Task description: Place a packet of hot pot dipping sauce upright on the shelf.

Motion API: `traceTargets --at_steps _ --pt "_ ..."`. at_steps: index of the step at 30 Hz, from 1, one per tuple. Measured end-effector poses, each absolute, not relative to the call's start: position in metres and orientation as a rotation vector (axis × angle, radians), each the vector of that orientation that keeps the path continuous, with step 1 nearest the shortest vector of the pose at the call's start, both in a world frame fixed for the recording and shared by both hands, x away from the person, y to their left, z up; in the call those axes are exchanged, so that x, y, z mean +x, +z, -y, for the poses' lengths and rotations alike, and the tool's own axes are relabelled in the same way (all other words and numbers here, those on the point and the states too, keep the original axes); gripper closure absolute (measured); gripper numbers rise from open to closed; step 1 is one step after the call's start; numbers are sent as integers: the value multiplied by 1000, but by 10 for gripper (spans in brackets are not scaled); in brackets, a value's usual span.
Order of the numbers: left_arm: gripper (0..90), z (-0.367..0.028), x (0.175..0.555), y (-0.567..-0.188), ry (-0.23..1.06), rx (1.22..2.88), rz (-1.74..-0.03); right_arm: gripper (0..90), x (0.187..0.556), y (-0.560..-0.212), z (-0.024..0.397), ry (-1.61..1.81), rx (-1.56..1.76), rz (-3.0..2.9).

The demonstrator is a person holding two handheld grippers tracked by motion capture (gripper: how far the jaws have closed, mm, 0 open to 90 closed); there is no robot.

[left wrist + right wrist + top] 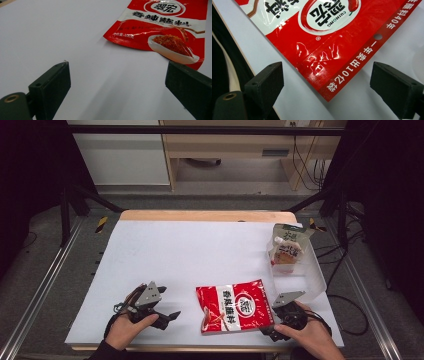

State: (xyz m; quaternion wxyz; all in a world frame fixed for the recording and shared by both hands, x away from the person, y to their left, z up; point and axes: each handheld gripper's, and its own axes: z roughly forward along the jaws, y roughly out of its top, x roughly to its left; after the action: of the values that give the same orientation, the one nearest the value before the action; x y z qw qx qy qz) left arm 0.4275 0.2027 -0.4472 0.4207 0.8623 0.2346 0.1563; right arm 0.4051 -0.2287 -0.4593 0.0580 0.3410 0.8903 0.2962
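Red seasoning packet point(234, 306) lies flat on the white surface point(190, 250), near the front edge, roughly centre, btwn the two grippers. Left gripper point(170, 316) sits on the surface to the packet's left, held by the person's left hand point(127, 330); jaws wide open, nothing btwn them, pointing toward the packet's near corner, w/ bare surface in the gap per the left gripper view. Right gripper point(267, 330) is at the packet's right front corner, in the right hand point(310, 337); jaws also spread wide. In the right gripper view the packet's corner point(329, 96) lies btwn the jaws but neither pad touches it. Clear plastic bin point(312, 275) stands at the right side of the surface, w/ a spouted pouch point(286, 251) leaning upright inside, well apart from the red packet.
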Motion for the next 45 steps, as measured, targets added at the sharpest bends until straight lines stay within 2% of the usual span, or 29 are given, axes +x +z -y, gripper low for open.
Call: traceTargets --at_steps 33,42,45 --pt "64 -204 428 -447 400 2158 -595 250 408 -446 219 1011 985 -2653" --pt "63 -205 428 -446 404 2157 -596 399 408 -445 217 983 990 -2615" --pt "63 -206 428 -446 405 2156 -598 477 408 -443 218 982 987 -2595"
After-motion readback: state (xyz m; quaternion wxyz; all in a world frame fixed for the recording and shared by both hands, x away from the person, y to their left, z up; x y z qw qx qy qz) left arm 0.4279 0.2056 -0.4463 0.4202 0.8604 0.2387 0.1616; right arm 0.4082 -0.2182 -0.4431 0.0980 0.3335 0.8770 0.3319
